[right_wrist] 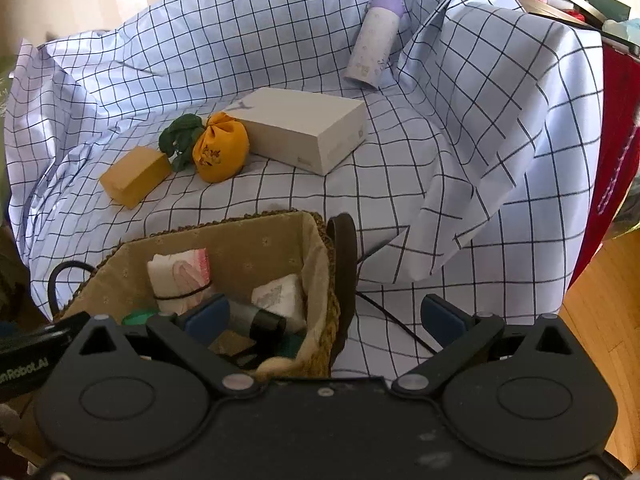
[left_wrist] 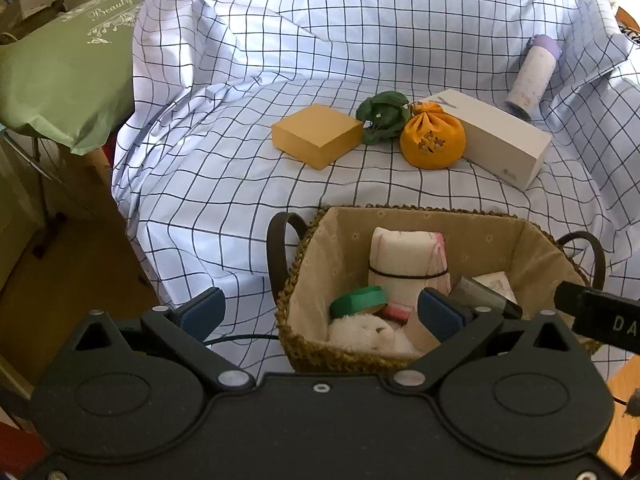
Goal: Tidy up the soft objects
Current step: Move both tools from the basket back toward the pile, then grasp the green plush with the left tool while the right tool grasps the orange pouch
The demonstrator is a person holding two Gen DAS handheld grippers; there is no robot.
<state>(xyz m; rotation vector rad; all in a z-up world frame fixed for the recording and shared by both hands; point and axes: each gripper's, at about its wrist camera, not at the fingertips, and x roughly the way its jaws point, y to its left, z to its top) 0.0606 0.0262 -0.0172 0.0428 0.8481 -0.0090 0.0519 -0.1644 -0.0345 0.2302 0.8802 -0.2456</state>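
Note:
A woven basket with a beige lining stands near the sheet's front edge. It holds a rolled white-and-pink cloth bound by a black band, a white plush, a green item and a white packet. Further back lie an orange pouch and a crumpled green cloth. My left gripper is open and straddles the basket's left wall, gripping nothing. My right gripper is open across the right wall and handle, with the orange pouch far beyond.
A yellow box, a long white box and a purple-capped bottle lie on the checked sheet. A green bag sits left. A black cable runs right of the basket. Wooden floor shows right.

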